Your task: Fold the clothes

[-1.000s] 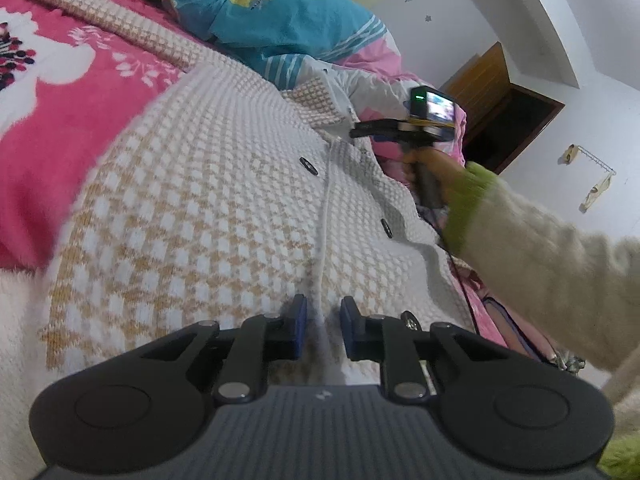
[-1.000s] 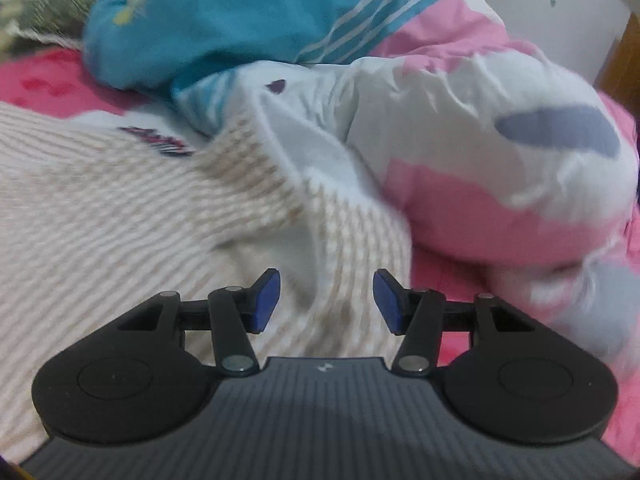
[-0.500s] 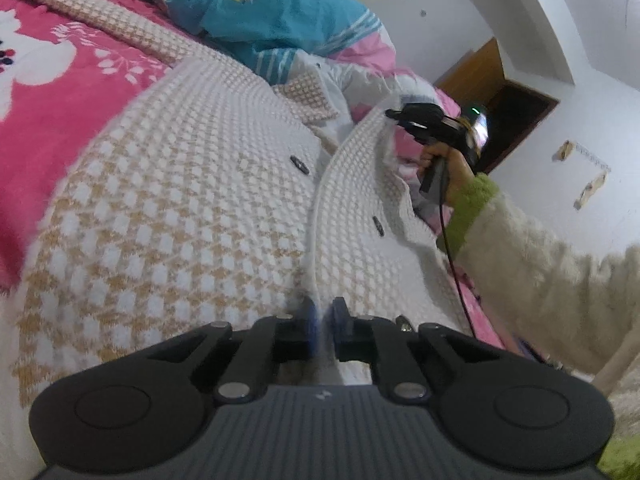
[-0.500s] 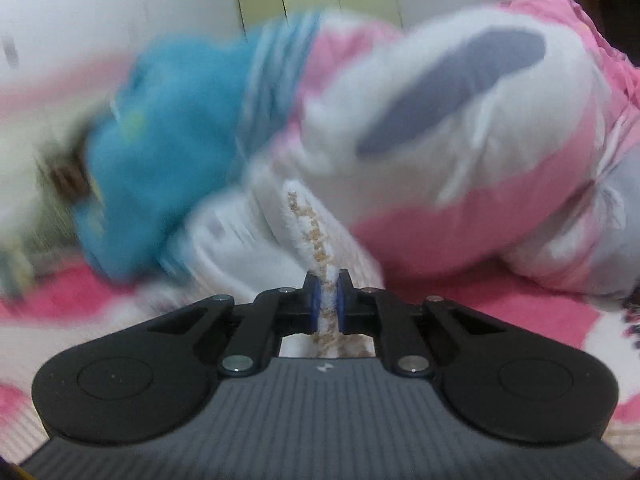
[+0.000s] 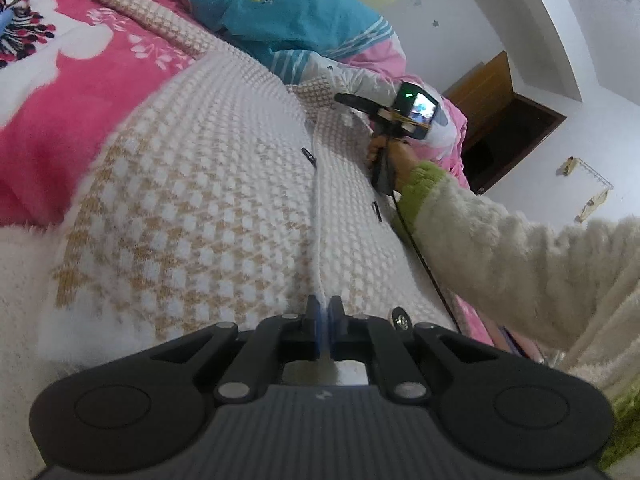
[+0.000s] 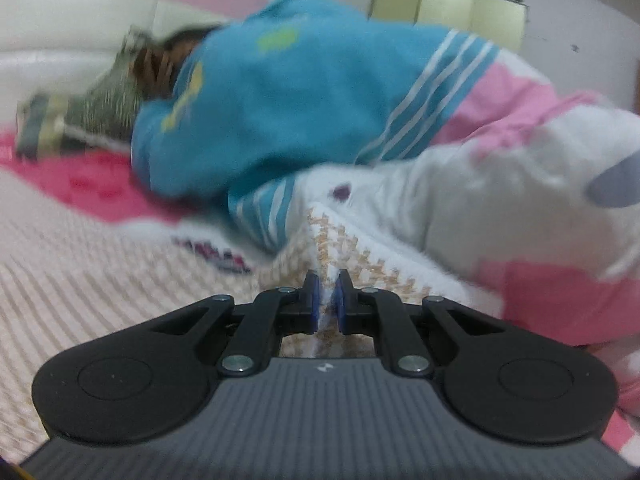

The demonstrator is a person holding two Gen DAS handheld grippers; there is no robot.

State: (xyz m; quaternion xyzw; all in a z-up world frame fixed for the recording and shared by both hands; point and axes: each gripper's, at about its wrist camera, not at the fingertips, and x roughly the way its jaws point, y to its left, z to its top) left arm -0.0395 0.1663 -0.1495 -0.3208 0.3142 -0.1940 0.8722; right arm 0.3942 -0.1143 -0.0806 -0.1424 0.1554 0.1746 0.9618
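A cream and tan checked knit cardigan (image 5: pixel 208 200) with dark buttons lies spread on the bed. My left gripper (image 5: pixel 324 316) is shut on its front edge at the near hem. My right gripper (image 6: pixel 325 296) is shut on the same garment's edge (image 6: pixel 340 248) near the collar end. The right gripper also shows in the left wrist view (image 5: pixel 360 104), held by a hand in a green cuff, at the far end of the cardigan. The gripped edge runs as a raised ridge between the two grippers.
A person in a blue top (image 6: pixel 300 92) lies on the bed behind the cardigan, also in the left wrist view (image 5: pixel 280 12). A pink and white quilt (image 6: pixel 520 184) is bunched at the right. A pink blanket (image 5: pixel 60 92) covers the bed at left. A dark doorway (image 5: pixel 508 136) is at far right.
Both grippers have closed on the cardigan's front edge. The right gripper, open a second ago, has lifted its end and moved it; the edge now stands up between the grippers.
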